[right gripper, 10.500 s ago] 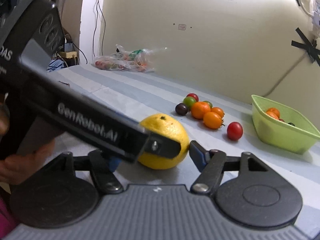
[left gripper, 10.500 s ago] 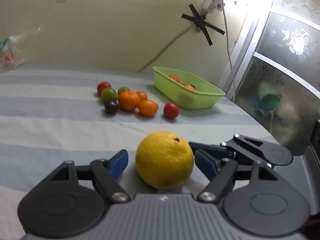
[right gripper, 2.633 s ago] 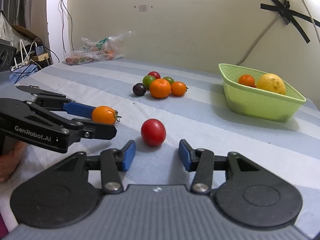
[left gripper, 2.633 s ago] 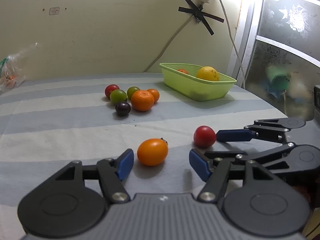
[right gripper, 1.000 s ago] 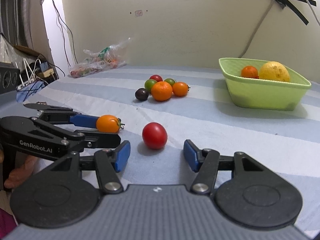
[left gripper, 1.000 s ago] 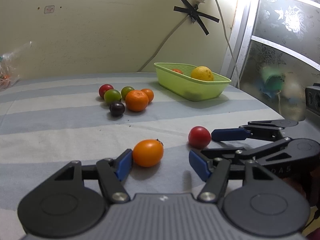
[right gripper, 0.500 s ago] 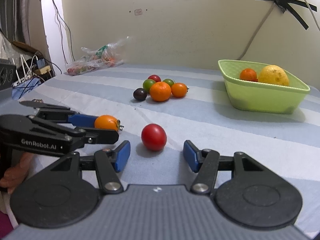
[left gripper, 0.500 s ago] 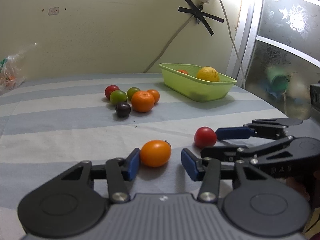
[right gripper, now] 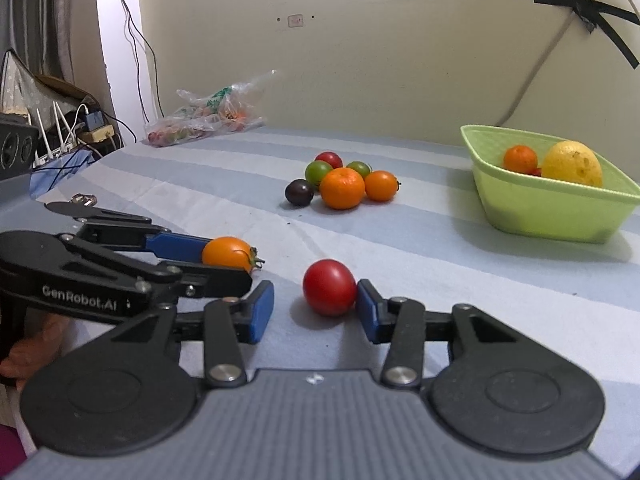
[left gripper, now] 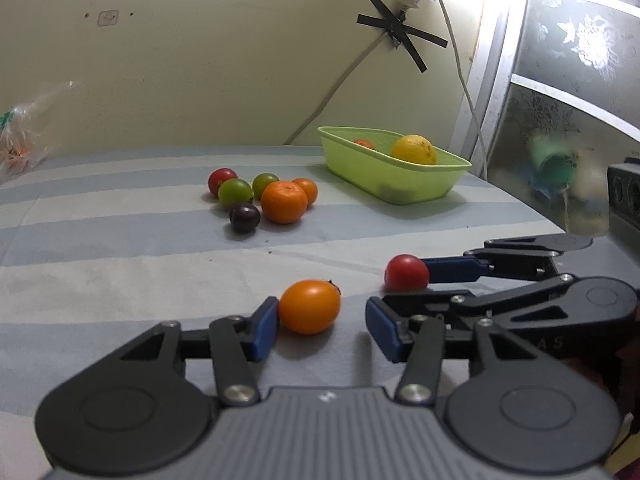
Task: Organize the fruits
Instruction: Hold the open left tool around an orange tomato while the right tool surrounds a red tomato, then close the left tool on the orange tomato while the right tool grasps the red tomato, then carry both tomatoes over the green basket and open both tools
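Note:
An orange tomato (left gripper: 310,306) lies on the striped cloth between the fingers of my left gripper (left gripper: 322,328); its left pad touches the fruit, the right pad stands apart, jaws partly open. It also shows in the right wrist view (right gripper: 228,254). A red tomato (right gripper: 329,287) lies between the fingers of my right gripper (right gripper: 314,312); the right pad touches it, the left pad is apart. It shows in the left wrist view too (left gripper: 406,273). A green basket (right gripper: 548,208) holds a lemon (right gripper: 574,163) and a small orange (right gripper: 520,159).
A cluster of fruits lies mid-table: a mandarin (right gripper: 342,188), a dark plum (right gripper: 299,192), green and red tomatoes. A plastic bag (right gripper: 208,120) sits at the far left by the wall. Cables and devices (right gripper: 60,128) stand beyond the left table edge.
Both grippers have narrowed around their tomatoes over the last second. The left pad now touches the orange tomato and the right gripper's right pad touches the red tomato. The fruits stay on the cloth.

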